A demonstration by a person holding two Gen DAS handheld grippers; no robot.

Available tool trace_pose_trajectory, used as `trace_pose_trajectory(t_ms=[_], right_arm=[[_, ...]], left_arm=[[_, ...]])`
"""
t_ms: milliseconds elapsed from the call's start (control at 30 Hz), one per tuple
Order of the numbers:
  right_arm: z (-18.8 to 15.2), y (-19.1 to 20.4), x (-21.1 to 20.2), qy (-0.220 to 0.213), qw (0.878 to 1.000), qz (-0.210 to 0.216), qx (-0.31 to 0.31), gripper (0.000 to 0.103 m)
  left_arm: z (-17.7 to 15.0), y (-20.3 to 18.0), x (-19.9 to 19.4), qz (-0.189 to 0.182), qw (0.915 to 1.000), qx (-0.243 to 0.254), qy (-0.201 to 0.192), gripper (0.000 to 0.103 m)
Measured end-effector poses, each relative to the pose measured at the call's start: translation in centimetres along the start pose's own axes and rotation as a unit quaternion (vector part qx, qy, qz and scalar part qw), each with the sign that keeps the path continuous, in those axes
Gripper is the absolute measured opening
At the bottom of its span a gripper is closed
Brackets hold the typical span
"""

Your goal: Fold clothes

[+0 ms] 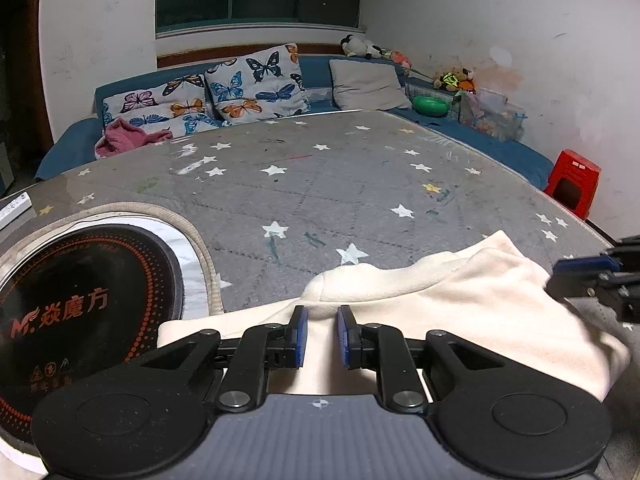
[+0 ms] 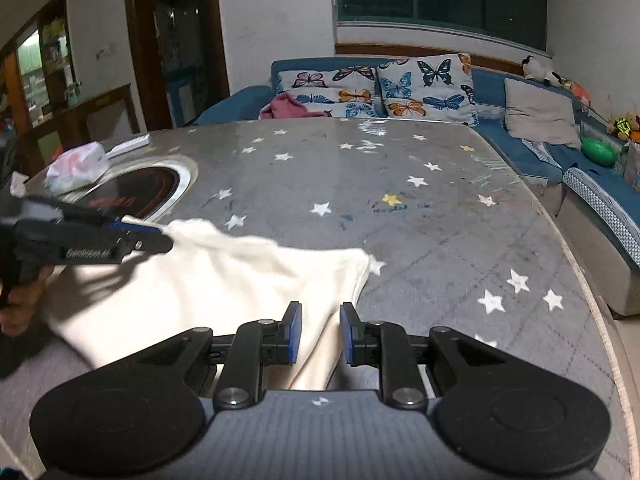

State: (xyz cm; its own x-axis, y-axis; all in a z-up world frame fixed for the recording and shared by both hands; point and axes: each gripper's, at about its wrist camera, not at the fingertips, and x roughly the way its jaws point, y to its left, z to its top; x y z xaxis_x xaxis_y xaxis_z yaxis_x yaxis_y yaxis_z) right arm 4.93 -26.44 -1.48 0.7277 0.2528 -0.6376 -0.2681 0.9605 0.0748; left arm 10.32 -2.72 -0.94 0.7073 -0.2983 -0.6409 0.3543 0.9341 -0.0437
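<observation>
The surface [image 1: 320, 184] is a wide table under a grey quilted cover printed with white and yellow stars, scribbled with pen marks. Behind its far edge stands a blue sofa [image 2: 520, 148] carrying butterfly-print cushions [image 1: 256, 84], a plain grey cushion [image 1: 368, 84] and a crumpled pink cloth [image 1: 124, 136].

A cream garment [image 1: 460, 300] lies at the near edge of the surface, rumpled, with one part raised in a soft fold toward the centre. In the right wrist view it spreads from the near edge out to a corner that ends among the stars.

Set into the surface near its left edge is a round black induction cooktop [image 1: 80, 300] ringed by a pale rim; it bears an orange "M" logo followed by the Chinese characters "焱魔方", with small warning symbols below that are too small to read.

The left gripper [image 1: 320, 334] hovers over the garment, its blue-padded fingers a modest gap apart with cream fabric showing between them; whether they pinch it, I cannot tell. Its black side carries white lettering, blurred beyond reading. The right gripper [image 2: 320, 334] shows the same modest gap, with a strip of the garment running between its fingers; contact is unclear.

A white remote control [image 2: 128, 146] lies at the far left corner.
</observation>
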Motion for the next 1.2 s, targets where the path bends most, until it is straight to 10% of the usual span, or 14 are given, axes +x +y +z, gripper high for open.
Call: trace_pose_trajectory(t_ms=[367,633,900,1200], right_arm=[[0.9,0.9,1.6,-0.007,0.999,-0.024,-0.035,0.015],[5.2,1.2,4.0,0.033,0.996,0.08,0.0,0.015],[6.7,0.5,8.8,0.098,0.99,0.096,0.034,0.015],[7.0,3.4,8.7,0.055,0.996,0.06,-0.048,0.004]], left_arm=[[-0.3,-0.1,-0.3,0.005,1.0,-0.004,-0.006,0.02],[-0.7,-1.6,-3.0,-0.01,0.9993,0.014,-0.032,0.02],[-2.6,-3.5,-5.5,-0.04,0.9976,0.041,-0.04,0.02],[-4.1,-2.7,-5.3,-0.037,0.999,0.018,-0.017,0.027]])
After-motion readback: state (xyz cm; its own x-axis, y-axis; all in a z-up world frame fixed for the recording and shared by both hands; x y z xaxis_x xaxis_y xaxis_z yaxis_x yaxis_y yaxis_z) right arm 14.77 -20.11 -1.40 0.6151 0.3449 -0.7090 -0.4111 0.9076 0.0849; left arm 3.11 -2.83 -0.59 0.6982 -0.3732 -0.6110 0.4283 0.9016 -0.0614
